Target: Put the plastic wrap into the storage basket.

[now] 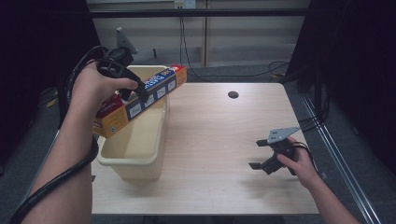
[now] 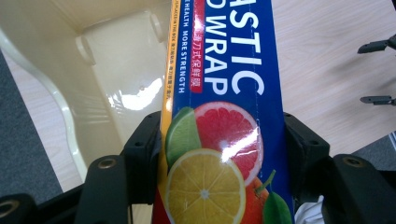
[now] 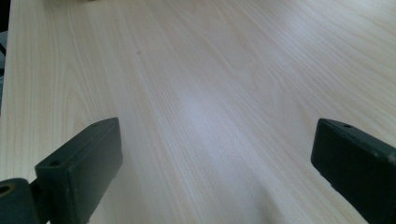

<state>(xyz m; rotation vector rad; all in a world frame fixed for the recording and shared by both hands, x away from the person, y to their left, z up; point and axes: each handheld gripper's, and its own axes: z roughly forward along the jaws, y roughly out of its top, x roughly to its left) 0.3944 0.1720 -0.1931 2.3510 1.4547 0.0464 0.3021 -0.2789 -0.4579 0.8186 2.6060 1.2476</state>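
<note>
A long blue and orange plastic wrap box (image 1: pixel 140 100) hangs tilted over the cream plastic bin (image 1: pixel 135 161). My left gripper (image 1: pixel 135 88) is shut on it around its middle. In the left gripper view both black jaws press the sides of the box (image 2: pixel 224 116), whose label shows citrus fruit, and the bin's inside (image 2: pixel 116 70) lies below. My right gripper (image 1: pixel 259 154) rests low over the table at the right, open, with nothing between its jaws. The right gripper view has its two jaws wide apart over bare wood (image 3: pixel 201 93).
The light wooden table (image 1: pixel 219 135) has a dark round hole (image 1: pixel 233 94) near its far edge. The bin stands at the table's left edge. Cables lie on the floor beyond the table, and a metal rail runs along the right side.
</note>
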